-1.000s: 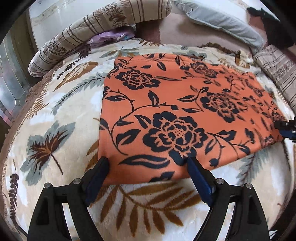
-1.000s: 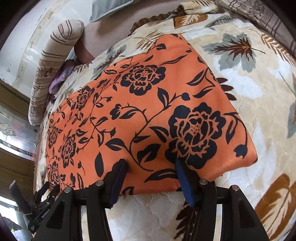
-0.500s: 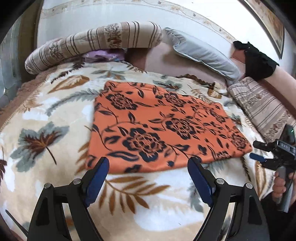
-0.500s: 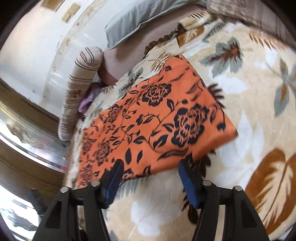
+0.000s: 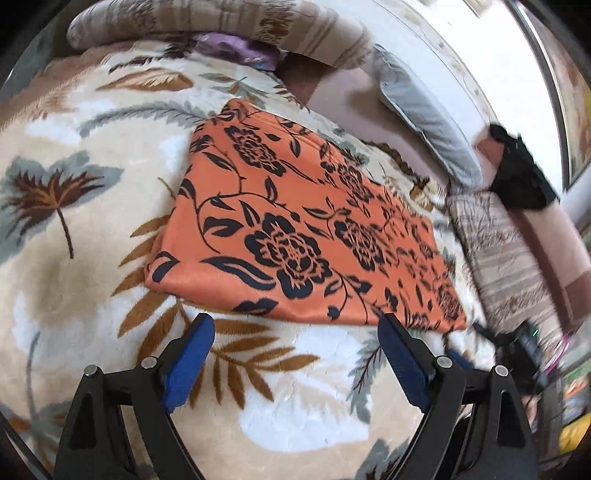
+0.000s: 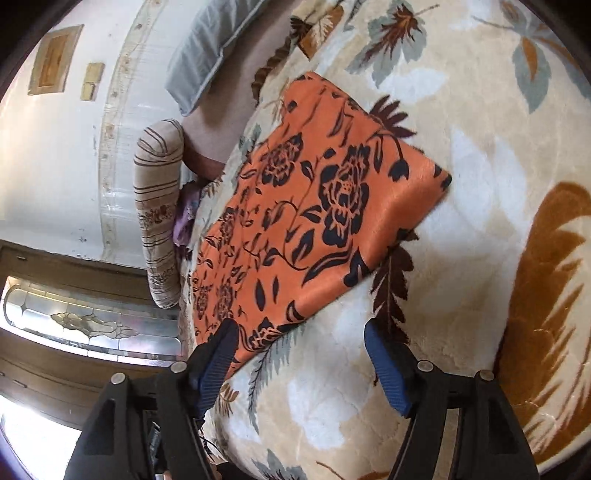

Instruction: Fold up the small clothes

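Note:
An orange cloth with black flowers (image 5: 295, 236) lies folded flat on a leaf-patterned blanket (image 5: 85, 280). My left gripper (image 5: 295, 360) hovers open just short of the cloth's near edge, with only blanket between its blue pads. In the right wrist view the same orange cloth (image 6: 314, 221) lies ahead. My right gripper (image 6: 299, 363) is over its near corner, jaws opening, and nothing is pinched between them. The right gripper's dark body (image 5: 517, 350) shows blurred at the right edge of the left wrist view.
A striped bolster (image 5: 229, 26) and a grey pillow (image 5: 424, 110) lie along the white wall at the back. A purple garment (image 5: 236, 50) is tucked by the bolster. A striped cushion (image 5: 506, 254) sits on the right. A person's black-gloved hand (image 5: 524, 173) shows far right.
Both grippers have drawn back from the orange cloth's edge, and both views have rolled. The right jaws have spread wider. The cloth lies still on the blanket.

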Demonstrator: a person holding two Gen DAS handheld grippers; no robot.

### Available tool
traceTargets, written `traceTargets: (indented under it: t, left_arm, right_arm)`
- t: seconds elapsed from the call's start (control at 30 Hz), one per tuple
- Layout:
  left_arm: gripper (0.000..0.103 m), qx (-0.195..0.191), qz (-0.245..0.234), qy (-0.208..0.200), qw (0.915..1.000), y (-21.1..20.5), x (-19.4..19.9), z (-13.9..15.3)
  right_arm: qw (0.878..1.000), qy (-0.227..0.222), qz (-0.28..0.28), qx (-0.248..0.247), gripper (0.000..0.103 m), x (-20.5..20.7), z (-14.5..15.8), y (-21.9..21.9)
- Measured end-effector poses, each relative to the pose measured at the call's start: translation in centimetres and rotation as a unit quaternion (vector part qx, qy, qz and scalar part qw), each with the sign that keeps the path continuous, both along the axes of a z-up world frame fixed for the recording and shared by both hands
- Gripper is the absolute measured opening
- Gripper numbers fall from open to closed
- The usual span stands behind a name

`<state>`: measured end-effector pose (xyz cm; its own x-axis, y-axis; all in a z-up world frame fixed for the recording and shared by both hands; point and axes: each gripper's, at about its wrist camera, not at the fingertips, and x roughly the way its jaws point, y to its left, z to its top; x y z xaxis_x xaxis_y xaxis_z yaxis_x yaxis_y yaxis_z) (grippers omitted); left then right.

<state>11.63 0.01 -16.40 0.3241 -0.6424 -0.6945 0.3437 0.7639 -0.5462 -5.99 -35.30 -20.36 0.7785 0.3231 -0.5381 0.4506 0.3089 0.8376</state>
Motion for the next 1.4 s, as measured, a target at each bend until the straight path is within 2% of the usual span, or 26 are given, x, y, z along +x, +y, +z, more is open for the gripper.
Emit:
traceTargets:
  t: [0.13, 0.23, 0.3, 0.47, 0.53, 0.57, 0.6, 0.7, 0.83, 0.87, 0.9, 0.97, 1.03, 1.1, 1.2, 1.3, 1.4]
  left_arm:
    - [0.090, -0.034, 0.042, 0.043, 0.9976, 1.0, 1.7, -1.3]
    - [0.090, -0.068, 0.072, 0.074, 0.9923, 1.7, 3.0, -2.6]
    - [0.090, -0.097, 0.098, 0.082, 0.9870, 2.1, 3.7, -2.9]
    - [0.088, -0.124, 0.129, 0.087, 0.9801, 2.2, 4.8, -3.0]
    - [0.081, -0.123, 0.136, 0.083, 0.9794, 2.2, 5.0, -3.0]
    - [0.072, -0.121, 0.140, 0.082, 0.9794, 2.1, 5.2, -3.1]
    - [0.059, -0.117, 0.145, 0.082, 0.9792, 2.1, 5.4, -3.3]
    - [0.036, -0.104, 0.154, 0.083, 0.9792, 2.0, 5.9, -3.9]
    - [0.035, -0.082, 0.143, 0.063, 0.9843, 1.2, 6.0, -3.8]
    - [0.036, -0.074, 0.141, 0.061, 0.9853, 0.9, 6.1, -3.9]
    - [0.036, -0.073, 0.141, 0.060, 0.9854, 0.9, 6.2, -4.1]
    - [0.036, -0.073, 0.138, 0.052, 0.9864, 0.8, 6.3, -4.0]
    - [0.025, -0.071, 0.131, 0.037, 0.9882, 0.6, 6.3, -3.8]
    - [0.020, -0.071, 0.120, 0.013, 0.9902, 0.3, 5.9, -3.1]
    - [0.018, -0.062, 0.103, -0.025, 0.9924, -0.1, 5.0, -1.6]
    - [0.018, -0.074, 0.096, -0.019, 0.9924, 0.7, 4.1, -0.7]
    - [0.018, -0.061, 0.087, -0.019, 0.9942, 1.7, 2.1, 0.0]
  right_arm:
    - [1.000, -0.001, -0.018, 0.024, 0.074, 0.0, -1.3, -0.7]
    - [0.999, -0.008, -0.033, 0.033, 0.074, 0.1, -1.7, -1.2]
    - [0.998, -0.012, -0.039, 0.037, 0.074, 0.2, -1.8, -1.6]
    - [0.996, -0.017, -0.070, 0.045, 0.074, 1.2, -2.2, -3.2]
    - [0.994, -0.023, -0.089, 0.056, 0.074, 1.5, -2.5, -4.0]
    - [0.993, -0.028, -0.100, 0.062, 0.074, 1.7, -2.6, -4.5]
    - [0.991, -0.031, -0.110, 0.065, 0.074, 1.8, -2.8, -4.9]
    - [0.989, -0.035, -0.129, 0.059, 0.074, 2.6, -2.9, -5.7]
    - [0.990, -0.028, -0.137, 0.013, 0.072, 4.0, -2.5, -5.9]
    - [0.991, -0.020, -0.133, -0.011, 0.066, 4.5, -2.3, -5.8]
    - [0.991, -0.010, -0.129, -0.032, 0.048, 4.8, -2.2, -5.7]
    - [0.991, 0.018, -0.118, -0.055, 0.022, 5.4, -2.8, -5.6]
    - [0.990, 0.006, -0.125, -0.057, 0.019, 5.1, -2.7, -5.6]
    - [0.989, 0.001, -0.121, -0.087, 0.018, 5.0, -1.7, -5.1]
    - [0.985, -0.018, -0.123, -0.120, 0.016, 4.4, -0.2, -4.5]
    - [0.983, -0.026, -0.127, -0.126, 0.014, 2.8, 0.9, -4.1]
    - [0.984, -0.026, -0.123, -0.130, 0.014, 0.7, 1.8, -3.6]
